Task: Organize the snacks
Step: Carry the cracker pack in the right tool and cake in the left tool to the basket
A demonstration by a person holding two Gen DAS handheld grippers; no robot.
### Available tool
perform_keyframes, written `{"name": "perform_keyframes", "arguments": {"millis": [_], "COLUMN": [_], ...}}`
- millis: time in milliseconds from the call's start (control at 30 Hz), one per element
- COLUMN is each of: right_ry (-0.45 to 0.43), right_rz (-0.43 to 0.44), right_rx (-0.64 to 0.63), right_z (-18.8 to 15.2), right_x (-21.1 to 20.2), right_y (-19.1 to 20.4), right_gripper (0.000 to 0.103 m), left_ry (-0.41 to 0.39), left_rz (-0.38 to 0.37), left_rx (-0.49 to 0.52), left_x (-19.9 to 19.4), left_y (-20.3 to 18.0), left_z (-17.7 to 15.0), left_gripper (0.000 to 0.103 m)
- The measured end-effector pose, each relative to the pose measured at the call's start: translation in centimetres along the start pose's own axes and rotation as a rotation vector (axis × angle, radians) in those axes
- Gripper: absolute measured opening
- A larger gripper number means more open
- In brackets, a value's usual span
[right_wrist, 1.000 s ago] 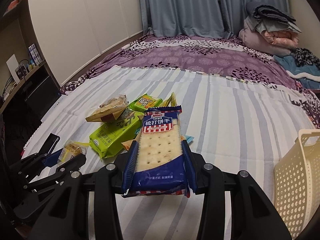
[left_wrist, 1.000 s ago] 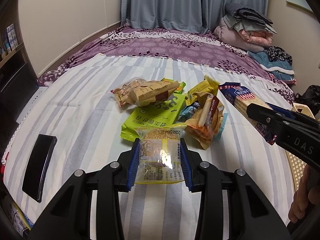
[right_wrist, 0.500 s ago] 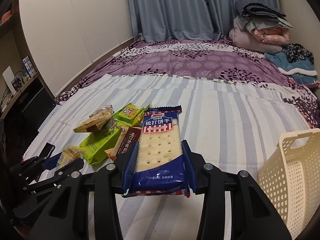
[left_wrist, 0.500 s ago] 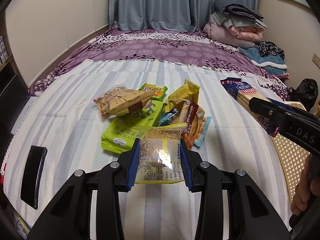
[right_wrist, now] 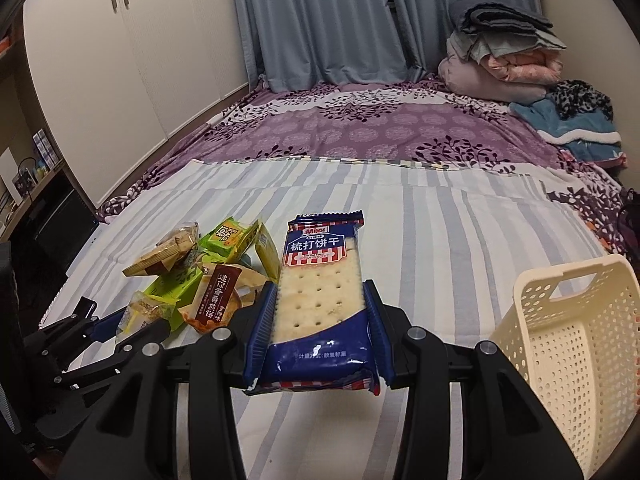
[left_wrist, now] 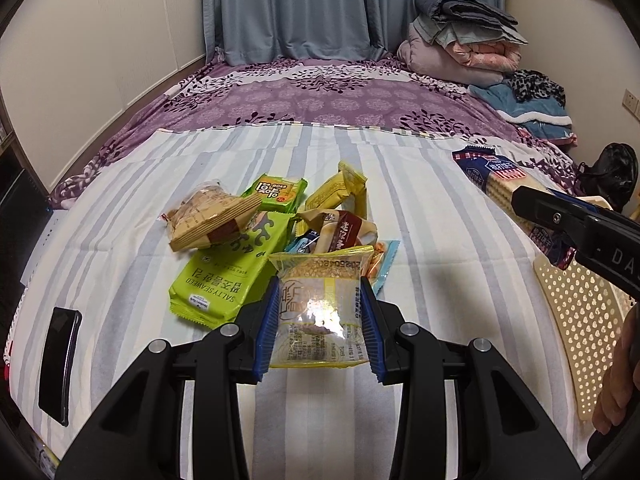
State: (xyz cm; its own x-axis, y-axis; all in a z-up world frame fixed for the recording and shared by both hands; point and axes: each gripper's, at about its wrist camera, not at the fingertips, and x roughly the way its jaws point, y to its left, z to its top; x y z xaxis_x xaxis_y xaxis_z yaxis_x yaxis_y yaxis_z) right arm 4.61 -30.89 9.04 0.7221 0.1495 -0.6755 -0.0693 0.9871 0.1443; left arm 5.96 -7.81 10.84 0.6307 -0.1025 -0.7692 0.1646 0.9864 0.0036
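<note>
The left tongs (left_wrist: 319, 322) are pinching a clear yellow snack packet (left_wrist: 318, 312) above the bed's (left_wrist: 420, 216) near edge; the right tongs (right_wrist: 320, 326) are clamping a blue soda cracker pack (right_wrist: 320, 288). A cream basket (right_wrist: 576, 344) is lying tipped at the bed's right edge; the snack pile (left_wrist: 256, 232) is sitting mid-bed.

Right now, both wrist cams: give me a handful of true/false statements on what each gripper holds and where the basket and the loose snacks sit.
1. The left gripper is shut on a clear yellow-edged snack packet. True.
2. The right gripper is open, nothing between its fingers. False: it is shut on the blue soda cracker pack.
3. The cream perforated basket sits to the right of the right gripper. True.
4. The green seaweed pack already lies inside the basket. False: it lies on the striped sheet in the snack pile.
5. A black phone lies on the sheet left of the left gripper. True.
6. The basket holds several snacks. False: none show in the visible part.
</note>
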Motion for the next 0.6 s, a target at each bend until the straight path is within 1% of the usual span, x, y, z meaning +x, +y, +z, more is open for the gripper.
{"name": "perform_keyframes", "arguments": {"millis": [133, 333, 500, 600], "right_ry": [-0.020, -0.060, -0.079, -0.082], "right_rz": [-0.014, -0.057, -0.103, -0.136], "right_rx": [0.014, 0.059, 0.097, 0.116], "right_z": [0.4, 1.0, 0.6, 0.0], "right_x": [-0.7, -2.7, -4.6, -5.7], "right_y": [-1.2, -4.4, -7.4, -9.3], "right_gripper": [0.043, 0.043, 0.043, 0.043], "left_ry": [-0.009, -0.015, -0.021, -0.012], "left_rz": [-0.005, -0.031, -0.061, -0.085], "left_rx": [0.013, 0.044, 0.080, 0.094], "left_x": [0.0, 0.2, 0.1, 0.1], "left_y": [-1.0, -3.4, -6.0, -7.4], "left_z": [0.6, 1.5, 1.8, 1.8], "left_gripper": [0.039, 0.039, 0.039, 0.039]}}
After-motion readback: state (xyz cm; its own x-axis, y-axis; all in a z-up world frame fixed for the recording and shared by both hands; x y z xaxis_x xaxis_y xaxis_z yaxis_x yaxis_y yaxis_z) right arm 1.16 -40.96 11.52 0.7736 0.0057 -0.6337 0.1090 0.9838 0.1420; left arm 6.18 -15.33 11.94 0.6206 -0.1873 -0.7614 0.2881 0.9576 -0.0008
